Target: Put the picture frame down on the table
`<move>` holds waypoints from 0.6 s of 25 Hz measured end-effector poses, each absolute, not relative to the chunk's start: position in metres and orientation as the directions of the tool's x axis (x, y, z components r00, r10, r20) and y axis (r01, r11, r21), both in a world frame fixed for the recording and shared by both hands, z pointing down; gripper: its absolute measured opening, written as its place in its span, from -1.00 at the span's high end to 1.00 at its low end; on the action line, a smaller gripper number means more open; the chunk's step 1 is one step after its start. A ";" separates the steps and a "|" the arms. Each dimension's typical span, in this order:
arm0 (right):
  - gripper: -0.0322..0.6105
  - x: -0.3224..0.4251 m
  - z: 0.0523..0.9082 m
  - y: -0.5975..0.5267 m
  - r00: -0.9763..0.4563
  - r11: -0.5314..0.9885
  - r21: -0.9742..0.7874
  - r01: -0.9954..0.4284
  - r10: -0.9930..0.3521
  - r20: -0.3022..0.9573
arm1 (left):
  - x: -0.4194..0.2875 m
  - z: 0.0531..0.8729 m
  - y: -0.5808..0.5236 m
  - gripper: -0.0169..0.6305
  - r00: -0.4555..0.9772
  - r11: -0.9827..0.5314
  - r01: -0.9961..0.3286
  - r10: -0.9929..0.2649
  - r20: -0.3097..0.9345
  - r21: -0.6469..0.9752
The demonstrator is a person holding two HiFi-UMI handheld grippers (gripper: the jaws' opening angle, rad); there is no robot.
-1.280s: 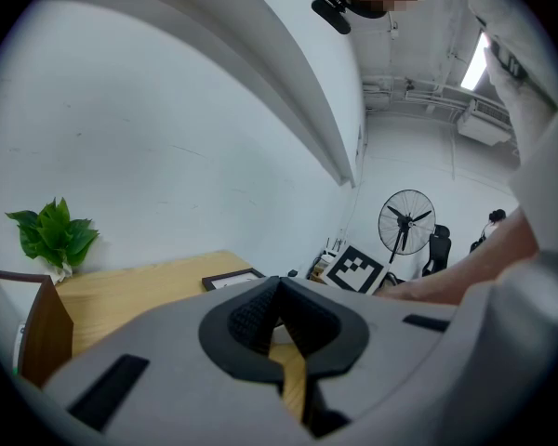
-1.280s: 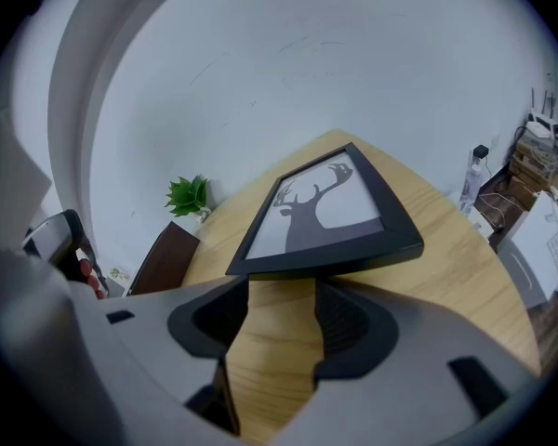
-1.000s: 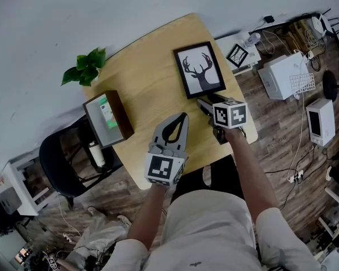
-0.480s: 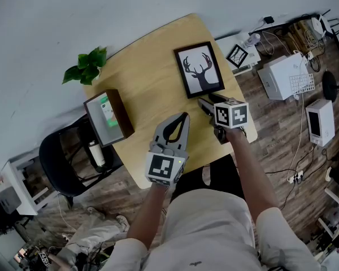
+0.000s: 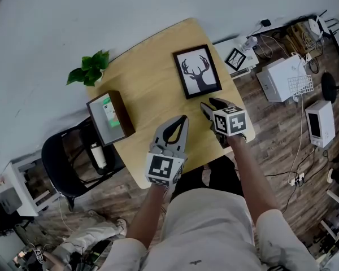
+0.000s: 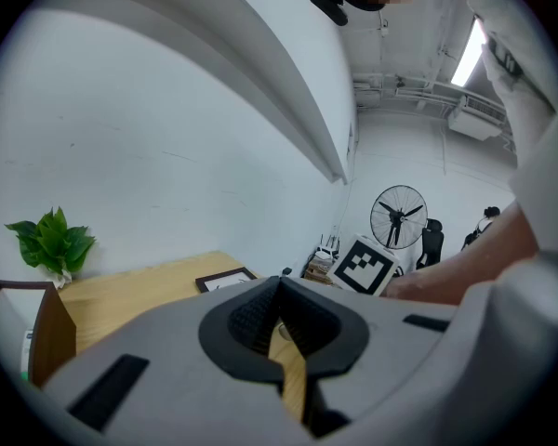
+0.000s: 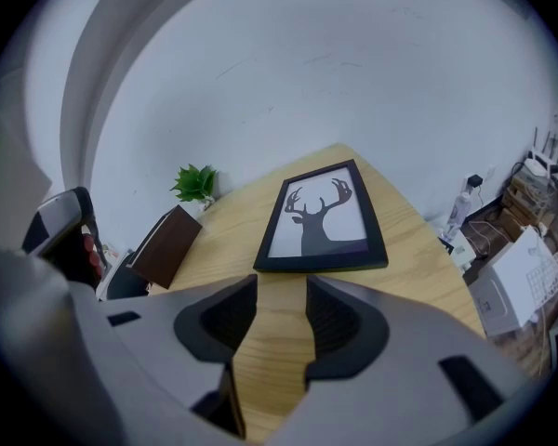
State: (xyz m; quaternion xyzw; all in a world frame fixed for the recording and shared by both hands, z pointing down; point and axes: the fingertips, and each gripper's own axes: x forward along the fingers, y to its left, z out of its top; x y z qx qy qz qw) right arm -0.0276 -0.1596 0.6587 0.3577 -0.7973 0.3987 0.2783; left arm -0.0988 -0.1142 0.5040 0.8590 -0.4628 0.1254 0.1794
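Observation:
The black picture frame (image 5: 196, 72) with a deer silhouette lies flat on the round wooden table (image 5: 150, 78), toward its far right. My right gripper (image 5: 210, 105) hovers just short of the frame's near edge, open, with nothing between its fingers. In the right gripper view the frame (image 7: 321, 216) lies beyond the parted jaws of the right gripper (image 7: 281, 291), apart from them. My left gripper (image 5: 182, 119) rests over the table's near side, shut and empty. In the left gripper view the left gripper (image 6: 279, 284) has its jaws meeting at the tips, with the frame (image 6: 225, 279) far ahead.
A small green plant (image 5: 89, 69) stands at the table's far left. A brown box frame with a green picture (image 5: 110, 117) sits at the left edge, above a black chair (image 5: 62, 157). White appliances (image 5: 282, 75) and cables cover the floor on the right.
My right gripper has drawn back a little from the frame's near edge. The frame stays flat on the table and the left gripper has hardly moved.

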 end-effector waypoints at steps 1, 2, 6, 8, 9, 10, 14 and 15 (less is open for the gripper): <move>0.39 -0.025 0.656 -0.157 -0.583 0.437 -0.422 -0.794 -0.354 0.731 | -0.097 0.502 -0.113 0.93 0.538 -0.509 -0.841 -0.750 0.385 0.185; 0.40 -0.022 0.654 -0.155 -0.576 0.451 -0.403 -0.796 -0.360 0.734 | -0.095 0.500 -0.111 0.93 0.537 -0.510 -0.841 -0.750 0.386 0.178; 0.52 -0.012 0.643 -0.141 -0.552 0.522 -0.322 -0.790 -0.376 0.744 | -0.086 0.494 -0.102 0.93 0.528 -0.506 -0.846 -0.757 0.384 0.167; 0.56 -0.006 0.637 -0.132 -0.547 0.553 -0.290 -0.781 -0.383 0.745 | -0.080 0.493 -0.093 0.93 0.523 -0.499 -0.850 -0.758 0.390 0.170; 0.59 -0.003 0.633 -0.128 -0.545 0.567 -0.274 -0.777 -0.387 0.744 | -0.076 0.492 -0.089 0.93 0.519 -0.494 -0.853 -0.761 0.390 0.170; 0.61 0.000 0.629 -0.123 -0.544 0.582 -0.258 -0.771 -0.391 0.742 | -0.072 0.490 -0.084 0.93 0.514 -0.489 -0.856 -0.765 0.388 0.169; 0.75 0.010 0.610 -0.104 -0.548 0.636 -0.203 -0.745 -0.409 0.730 | -0.057 0.479 -0.064 0.93 0.492 -0.463 -0.870 -0.784 0.380 0.171; 0.75 0.012 0.605 -0.098 -0.553 0.649 -0.193 -0.736 -0.412 0.724 | -0.055 0.477 -0.058 0.93 0.484 -0.455 -0.874 -0.789 0.379 0.169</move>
